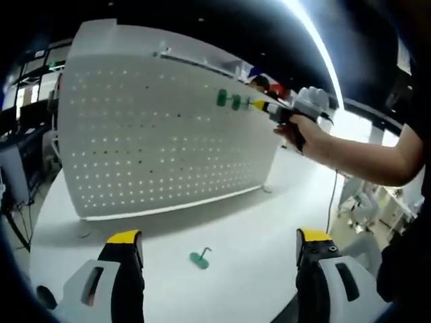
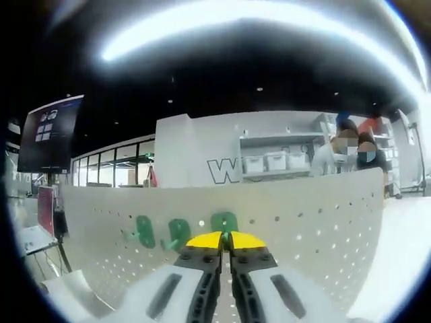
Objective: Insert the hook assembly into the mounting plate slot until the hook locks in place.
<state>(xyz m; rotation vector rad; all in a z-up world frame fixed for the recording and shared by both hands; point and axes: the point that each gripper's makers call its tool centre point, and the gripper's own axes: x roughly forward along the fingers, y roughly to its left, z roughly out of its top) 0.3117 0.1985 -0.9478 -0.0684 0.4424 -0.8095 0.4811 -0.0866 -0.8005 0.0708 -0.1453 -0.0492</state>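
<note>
A white pegboard mounting plate (image 1: 155, 148) stands upright on the white table (image 1: 269, 222). Two green hooks (image 1: 229, 100) hang near its upper right. In the left gripper view my right gripper (image 1: 261, 105), held by a hand, presses a third one against the board beside them. In the right gripper view my right gripper (image 2: 225, 241) is shut, with that green hook (image 2: 224, 221) at its yellow tips against the plate (image 2: 310, 222); the two others (image 2: 161, 232) hang to its left. Another green hook (image 1: 200, 258) lies flat on the table before my open left gripper (image 1: 219, 237).
The person's forearm (image 1: 357, 151) reaches in from the right. The table's rounded edge runs along the left and right sides. Behind the board are shelves with bins (image 2: 276, 160), seated people, and a dark monitor (image 2: 54, 131) at the left.
</note>
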